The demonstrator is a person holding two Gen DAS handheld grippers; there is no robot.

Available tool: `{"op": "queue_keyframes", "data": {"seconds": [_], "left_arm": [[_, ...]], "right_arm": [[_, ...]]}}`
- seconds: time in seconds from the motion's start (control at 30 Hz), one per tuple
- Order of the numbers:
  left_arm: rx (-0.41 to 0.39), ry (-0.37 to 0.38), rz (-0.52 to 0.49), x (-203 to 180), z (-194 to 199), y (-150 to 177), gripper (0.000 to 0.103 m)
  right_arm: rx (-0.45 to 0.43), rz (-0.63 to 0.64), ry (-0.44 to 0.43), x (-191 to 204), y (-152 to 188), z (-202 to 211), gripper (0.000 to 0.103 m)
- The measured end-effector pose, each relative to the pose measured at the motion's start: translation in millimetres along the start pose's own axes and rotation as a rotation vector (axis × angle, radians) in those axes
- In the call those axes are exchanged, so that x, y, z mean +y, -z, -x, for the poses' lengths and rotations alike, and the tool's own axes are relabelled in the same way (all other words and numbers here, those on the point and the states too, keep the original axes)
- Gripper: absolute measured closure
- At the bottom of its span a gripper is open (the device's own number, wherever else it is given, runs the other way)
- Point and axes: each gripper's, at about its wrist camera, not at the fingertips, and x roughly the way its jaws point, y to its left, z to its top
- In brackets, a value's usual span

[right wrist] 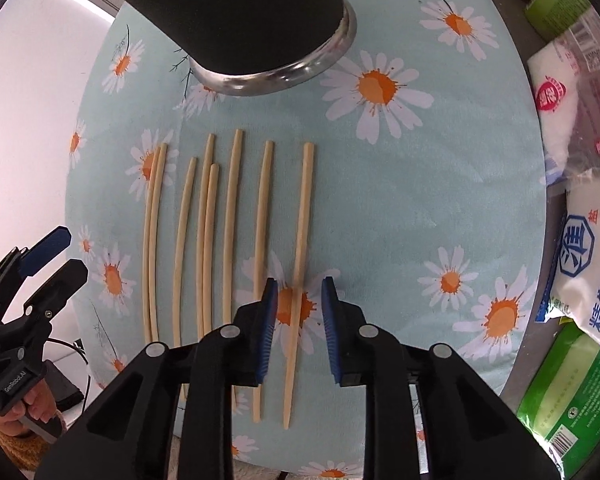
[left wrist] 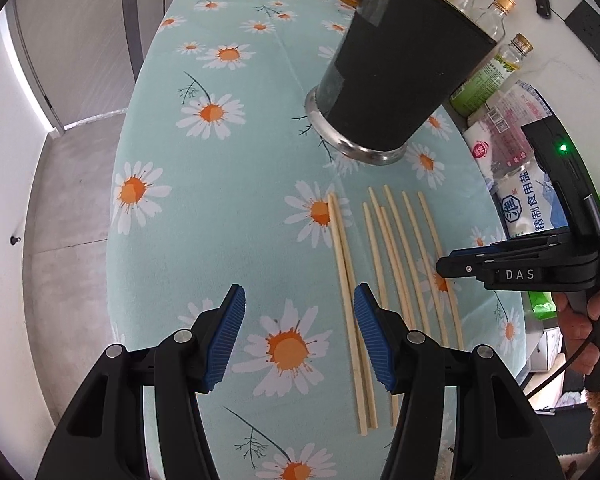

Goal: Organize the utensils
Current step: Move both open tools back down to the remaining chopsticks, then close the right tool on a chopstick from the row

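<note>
We read "DAS" in white on black body of right gripper [left wrist: 440, 268], seen from left wrist. "GenRobot.AI" on side of left gripper [right wrist: 54, 256], small. Salt bag [right wrist: 592, 264]: blue hexagon logo, blue characters "精制食用盐". White packet [right wrist: 556, 108]: red round emblem, print unreadable. Green-label bottle [left wrist: 486, 76]: text too small.

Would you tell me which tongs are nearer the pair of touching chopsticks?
Left. The left tongs have the touching pair just inside their right pad; the right tongs straddle the single chopstick at the row's opposite end.
</note>
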Motion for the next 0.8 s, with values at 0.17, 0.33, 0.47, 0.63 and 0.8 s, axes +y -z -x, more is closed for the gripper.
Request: {"op": "queue_keyframes", "data": {"seconds": [0.17, 0.33, 0.47, 0.63, 0.8], "left_arm": [[0.013, 0.008, 0.001, 2.9, -3.0, 1.4, 0.048], [0.027, 0.017, 0.003, 3.0, -6.4, 0.7, 0.048], [0.051, 0.008, 0.013, 3.5, -11.2, -3.5, 0.048], [0.055, 0.002, 0.036, 2.1, -13.8, -7.8, 0.048], [0.085, -0.001, 0.075, -1.3, -21.0, -12.1, 0.048]], "right_arm": [[0.025, 0.004, 0.041, 8.8, -6.4, -3.2, 0.086], [0.017, 0.014, 0.1, 22.6, -8.5, -9.0, 0.088], [-0.005, 0.028, 0.165, 36.7, -2.9, -11.7, 0.091], [-0.004, 0.022, 0.173, 46.2, 2.9, -15.2, 0.097], [0.006, 0.019, 0.103, 40.4, 4.2, -14.7, 0.097]]}}
